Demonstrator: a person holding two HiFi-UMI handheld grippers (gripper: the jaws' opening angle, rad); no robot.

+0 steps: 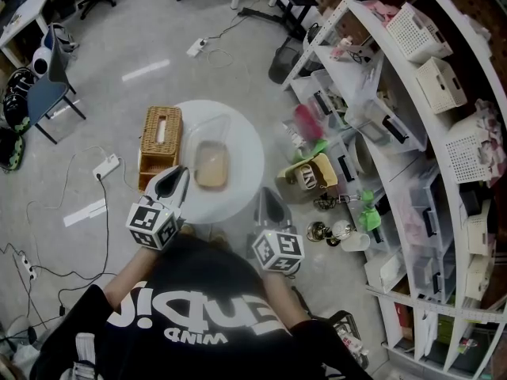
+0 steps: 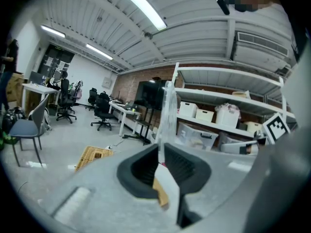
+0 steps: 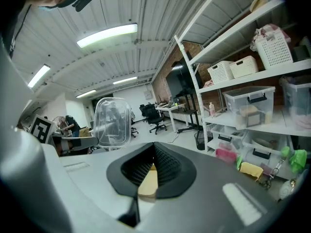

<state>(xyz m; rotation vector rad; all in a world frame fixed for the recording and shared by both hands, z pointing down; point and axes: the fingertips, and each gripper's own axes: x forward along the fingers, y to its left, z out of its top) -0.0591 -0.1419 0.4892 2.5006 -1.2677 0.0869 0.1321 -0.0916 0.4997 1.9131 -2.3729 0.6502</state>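
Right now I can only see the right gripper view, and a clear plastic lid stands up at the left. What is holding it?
Observer: The left claw. Its own view shows the jaws shut on the clear plastic lid, seen edge-on.
Operator: What is underneath it?
Observer: A round white table, which shows in the head view.
Operator: Is anything on the table?
Observer: A tan rectangular item lies there, just ahead of the left claw.
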